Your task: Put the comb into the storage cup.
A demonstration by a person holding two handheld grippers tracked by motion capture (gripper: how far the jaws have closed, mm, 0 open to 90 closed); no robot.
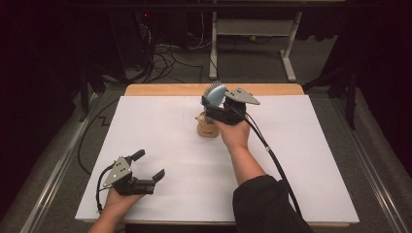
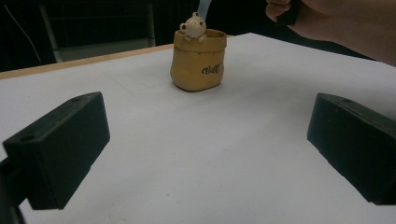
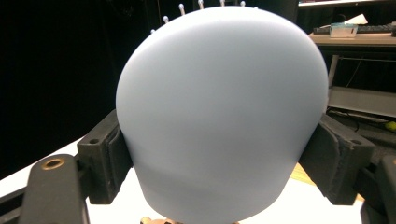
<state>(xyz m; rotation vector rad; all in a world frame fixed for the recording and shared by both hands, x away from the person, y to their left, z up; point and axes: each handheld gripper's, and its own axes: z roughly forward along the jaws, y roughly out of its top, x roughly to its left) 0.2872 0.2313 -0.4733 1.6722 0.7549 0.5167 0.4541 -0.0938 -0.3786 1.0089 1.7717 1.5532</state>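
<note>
High view: right tool grips the brush above the holder; left tool, at 7 o'clock, gapes empty. Next, I judge: lower the handle straight in.

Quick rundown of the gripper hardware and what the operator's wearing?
Both grippers are black, each with two blocky black fingers and a grey three-cornered plate on top. The left gripper trails a black cable looping by the wrist; the right gripper trails a longer black cable back along the forearm. That arm has a dark sleeve pushed up; the other forearm is bare.
</note>
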